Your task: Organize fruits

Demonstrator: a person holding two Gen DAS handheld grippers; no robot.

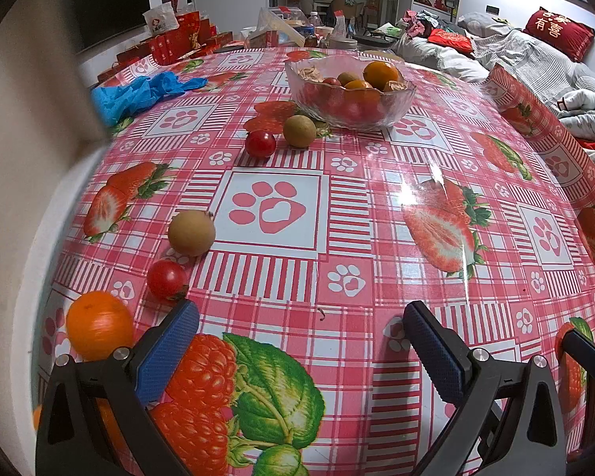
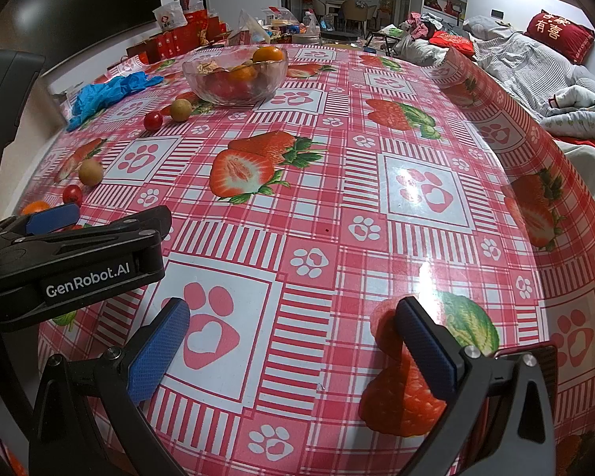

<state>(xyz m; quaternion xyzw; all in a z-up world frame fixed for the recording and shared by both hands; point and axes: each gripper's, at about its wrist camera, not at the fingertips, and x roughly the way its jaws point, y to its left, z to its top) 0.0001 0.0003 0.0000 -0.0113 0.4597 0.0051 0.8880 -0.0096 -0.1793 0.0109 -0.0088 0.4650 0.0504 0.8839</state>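
A glass bowl (image 1: pixel 400 97) (image 2: pixel 273 77) at the far side of the table holds oranges, cherry tomatoes and brown fruits. Loose on the cloth lie an orange (image 1: pixel 99 325) (image 2: pixel 35 207), two cherry tomatoes (image 1: pixel 166 279) (image 1: pixel 260 143) and two brown round fruits (image 1: pixel 191 233) (image 1: pixel 300 131). My left gripper (image 1: pixel 299 323) stands open, empty, just right of the orange and the near tomato. My right gripper (image 2: pixel 291 319) is open over bare cloth, with nothing between its fingers. The left gripper's body (image 2: pixel 71 258) shows at the left of the right wrist view.
A crumpled blue glove (image 1: pixel 139 91) (image 2: pixel 103 91) lies at the table's far left. The pink strawberry tablecloth (image 1: pixel 377 198) curls up along the right edge (image 2: pixel 507 111). Red boxes and clutter (image 1: pixel 178 37) stand beyond the table; a sofa with bedding (image 1: pixel 535 51) is at the right.
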